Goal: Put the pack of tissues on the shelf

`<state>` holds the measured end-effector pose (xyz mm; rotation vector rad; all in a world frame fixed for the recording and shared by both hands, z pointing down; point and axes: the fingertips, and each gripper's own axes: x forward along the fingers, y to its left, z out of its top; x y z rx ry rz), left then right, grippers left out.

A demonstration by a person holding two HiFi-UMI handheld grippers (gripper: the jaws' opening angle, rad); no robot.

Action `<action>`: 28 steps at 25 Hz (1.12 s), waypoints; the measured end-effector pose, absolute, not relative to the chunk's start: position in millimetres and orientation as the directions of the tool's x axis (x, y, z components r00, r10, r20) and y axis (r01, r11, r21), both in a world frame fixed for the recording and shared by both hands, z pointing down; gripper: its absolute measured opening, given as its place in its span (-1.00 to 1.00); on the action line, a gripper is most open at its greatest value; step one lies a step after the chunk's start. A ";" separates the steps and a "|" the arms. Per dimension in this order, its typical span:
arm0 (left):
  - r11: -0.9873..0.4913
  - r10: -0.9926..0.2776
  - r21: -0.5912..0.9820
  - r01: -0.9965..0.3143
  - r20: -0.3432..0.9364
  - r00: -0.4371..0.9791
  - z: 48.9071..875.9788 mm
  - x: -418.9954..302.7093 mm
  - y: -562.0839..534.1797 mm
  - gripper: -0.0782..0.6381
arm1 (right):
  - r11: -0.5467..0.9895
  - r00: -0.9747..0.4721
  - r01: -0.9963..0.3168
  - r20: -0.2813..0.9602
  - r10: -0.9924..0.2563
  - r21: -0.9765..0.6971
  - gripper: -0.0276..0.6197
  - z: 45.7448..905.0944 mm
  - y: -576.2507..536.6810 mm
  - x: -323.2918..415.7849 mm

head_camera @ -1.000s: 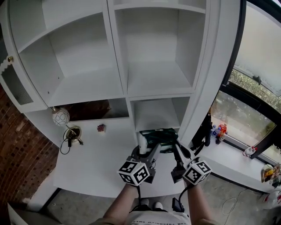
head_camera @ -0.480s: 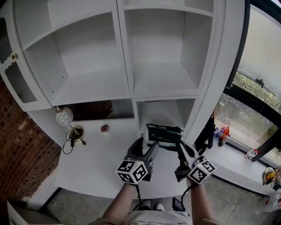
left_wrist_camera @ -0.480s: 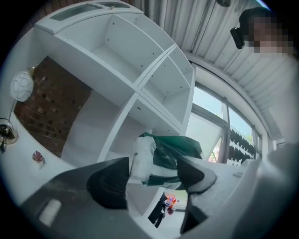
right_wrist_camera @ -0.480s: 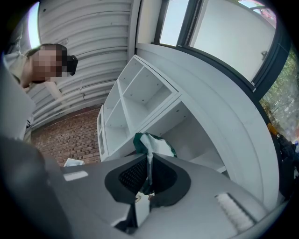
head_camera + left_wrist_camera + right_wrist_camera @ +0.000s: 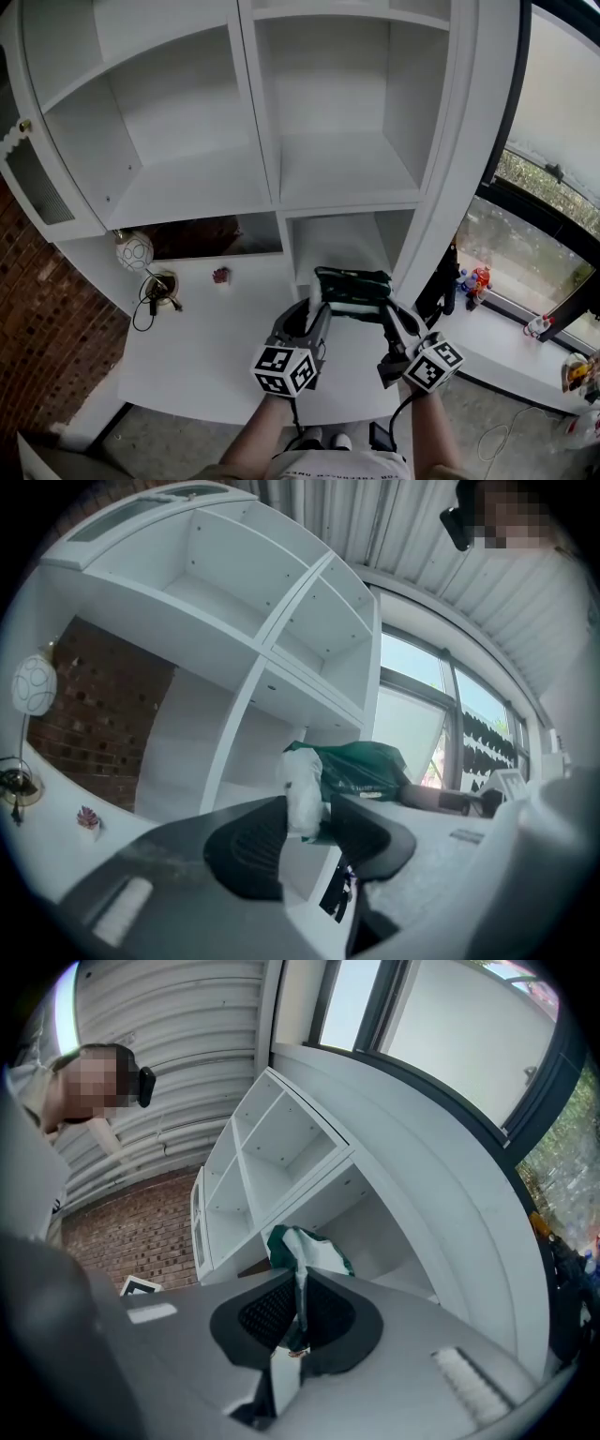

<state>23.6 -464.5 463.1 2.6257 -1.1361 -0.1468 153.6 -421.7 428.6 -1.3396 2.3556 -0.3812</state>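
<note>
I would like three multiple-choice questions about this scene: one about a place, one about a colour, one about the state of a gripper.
1. Where is the green-and-white plastic pack of tissues?
A. On the top shelf.
B. Held up before the low right compartment.
C. On the floor.

2. What colour is the brick wall beside the white shelf unit?
A. Blue.
B. Red-brown.
C. Yellow.

3. How is the right gripper?
A. Open, empty.
B. Shut on a cable.
C. Shut on the pack's thin edge.

Answers: 1 B, the head view shows it raised there; 2 B, red-brown bricks show at left; 3 C, its jaws pinch the wrapper.
</note>
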 end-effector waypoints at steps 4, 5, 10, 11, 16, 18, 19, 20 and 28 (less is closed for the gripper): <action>-0.649 -0.740 0.209 -0.731 0.049 0.671 467.0 28.1 -466.7 -0.45 | 0.448 -0.423 -0.802 -0.153 -0.893 -0.395 -0.90 438.5 -430.4 159.6; -0.645 -0.744 0.192 -0.739 0.059 0.665 467.8 29.4 -468.4 -0.47 | 0.430 -0.411 -0.819 -0.134 -0.902 -0.380 -0.90 440.8 -433.6 160.6; -0.617 -0.771 0.139 -0.774 0.088 0.630 464.4 33.8 -486.4 -0.50 | 0.352 -0.351 -0.894 -0.056 -0.935 -0.276 -0.90 445.8 -456.5 163.2; -0.611 -0.777 0.134 -0.780 0.087 0.624 462.4 34.6 -491.8 -0.50 | 0.341 -0.340 -0.903 -0.049 -0.939 -0.262 -0.89 444.8 -462.5 163.8; -0.583 -0.802 0.122 -0.804 0.075 0.593 453.6 37.8 -518.6 -0.51 | 0.305 -0.304 -0.933 -0.034 -0.952 -0.194 -0.89 433.4 -492.7 166.0; -0.570 -0.811 0.123 -0.812 0.070 0.580 451.2 38.3 -529.4 -0.51 | 0.292 -0.291 -0.941 -0.030 -0.956 -0.170 -0.89 430.1 -505.2 166.3; -0.564 -0.816 0.121 -0.817 0.070 0.574 450.5 38.5 -534.3 -0.51 | 0.284 -0.283 -0.946 -0.027 -0.959 -0.159 -0.89 429.5 -511.3 166.6; -0.557 -0.821 0.119 -0.822 0.072 0.567 450.3 38.5 -538.8 -0.51 | 0.275 -0.274 -0.950 -0.023 -0.961 -0.149 -0.89 429.8 -517.2 166.7; -0.508 -0.845 0.136 -0.850 0.111 0.523 463.8 43.9 -570.3 -0.52 | 0.175 -0.177 -0.981 0.017 -0.984 -0.086 -0.89 442.8 -553.5 170.7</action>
